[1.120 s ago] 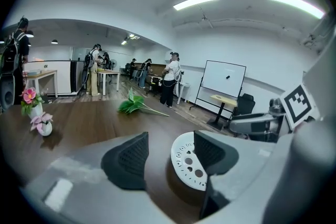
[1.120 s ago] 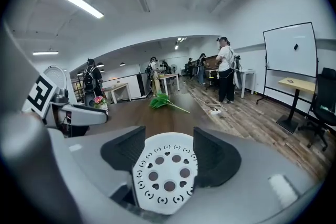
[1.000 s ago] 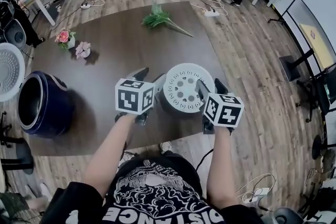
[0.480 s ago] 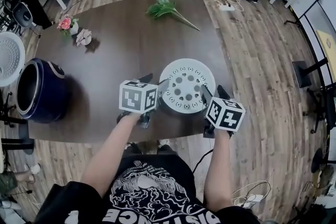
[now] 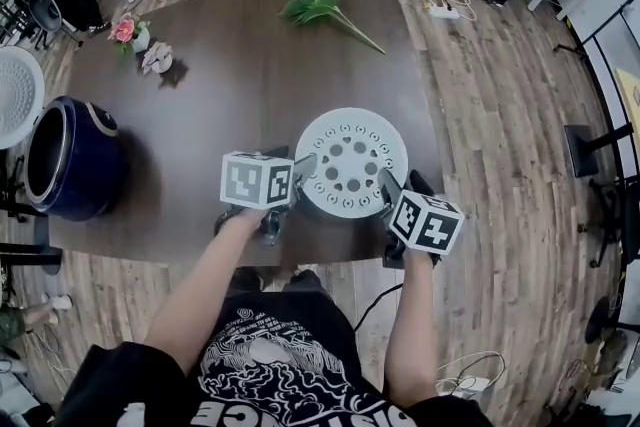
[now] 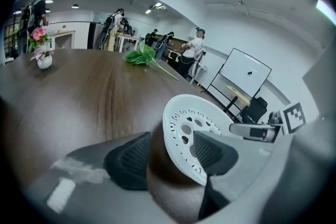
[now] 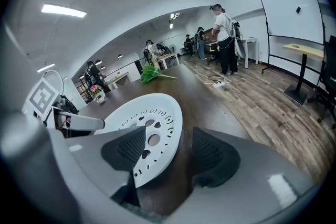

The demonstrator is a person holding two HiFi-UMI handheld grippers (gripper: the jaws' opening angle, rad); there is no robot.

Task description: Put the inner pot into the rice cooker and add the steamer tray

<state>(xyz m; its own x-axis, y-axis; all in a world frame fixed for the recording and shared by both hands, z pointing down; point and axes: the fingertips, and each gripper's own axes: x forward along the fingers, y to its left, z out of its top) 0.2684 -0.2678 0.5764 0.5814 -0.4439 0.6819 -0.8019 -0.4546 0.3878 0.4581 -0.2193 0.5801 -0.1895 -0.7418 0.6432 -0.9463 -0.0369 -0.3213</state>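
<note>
A white perforated steamer tray (image 5: 350,163) lies on top of the inner pot near the table's front edge; the pot shows only as a dark band (image 5: 335,214) under the tray's near rim. My left gripper (image 5: 290,167) is at the tray's left side and stands open. In the left gripper view (image 6: 170,157) one pad lies over the tray (image 6: 181,123) and the other outside its rim, with a gap. My right gripper (image 5: 400,183) is open at the right side, and in its own view (image 7: 168,155) it straddles the tray's (image 7: 152,118) rim the same way. The dark blue rice cooker (image 5: 65,160) stands open at the table's left end.
The cooker's white lid (image 5: 18,95) is swung up at the far left. Two small flower vases (image 5: 130,30) (image 5: 157,60) and a green plant sprig (image 5: 320,10) lie at the back of the brown table (image 5: 220,95). People and desks stand beyond.
Both grippers have sunk beside the tray, so their jaws now straddle its rim. The tray and the pot stay where they were on the table.
</note>
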